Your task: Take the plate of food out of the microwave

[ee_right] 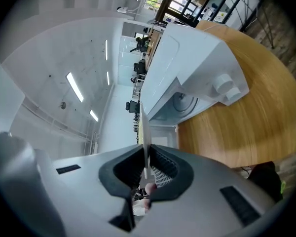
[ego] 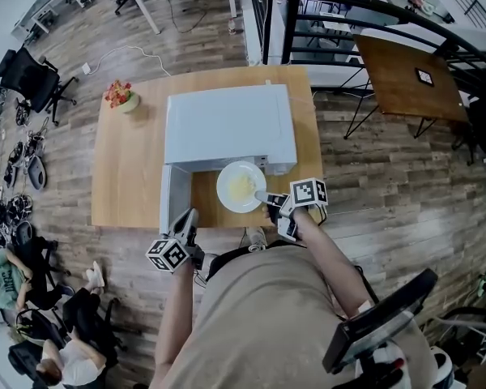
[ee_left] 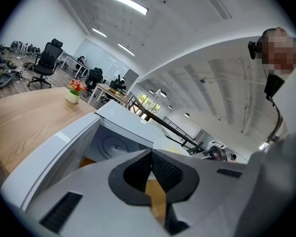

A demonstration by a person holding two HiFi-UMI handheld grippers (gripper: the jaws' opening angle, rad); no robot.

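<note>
A white plate of pale yellow food [ego: 241,186] hangs just in front of the white microwave [ego: 227,124], over the wooden table [ego: 130,168]. My right gripper [ego: 269,198] is shut on the plate's near right rim. In the right gripper view the plate [ee_right: 145,127] shows edge-on, pinched between the pads of that gripper [ee_right: 147,169], with the microwave [ee_right: 187,58] beyond. The microwave door [ego: 175,197] stands open toward the left front. My left gripper [ego: 186,225] hovers near the door's outer end. In its own view the left gripper [ee_left: 150,154] has its tips together on nothing and faces the empty cavity [ee_left: 113,144].
A small pot of flowers [ego: 121,96] stands at the table's far left corner. A dark wooden table [ego: 409,75] and black railings lie to the right. An office chair back [ego: 381,322] is behind me at the right. People sit at the lower left [ego: 0,278].
</note>
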